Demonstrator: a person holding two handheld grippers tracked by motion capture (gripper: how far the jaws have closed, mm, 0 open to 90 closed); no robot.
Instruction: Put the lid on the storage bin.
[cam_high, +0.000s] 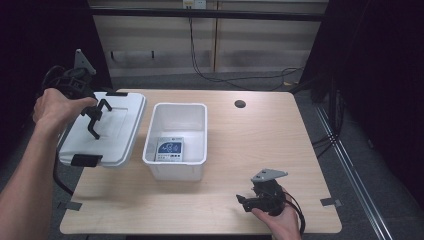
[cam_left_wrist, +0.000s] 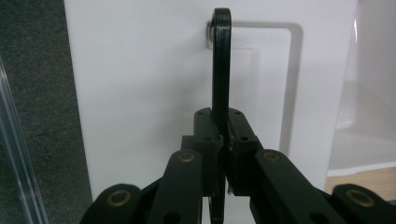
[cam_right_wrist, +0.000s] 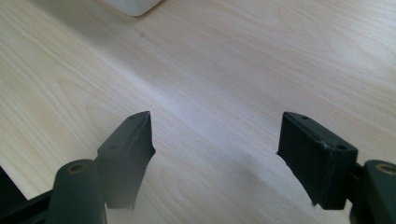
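Note:
A white bin lid with a black handle hangs tilted over the table's left edge. My left gripper is shut on that handle. In the left gripper view the handle runs up between the closed pads against the lid. An open white bin stands at mid-table, and a small blue-and-white box lies inside it. My right gripper rests near the front right, open, with bare wood between its jaws.
The lid carries black latches at its near end and far end. A round cable hole sits at the table's back. Bare wooden tabletop lies to the right of the bin. A corner of the bin shows ahead of the right gripper.

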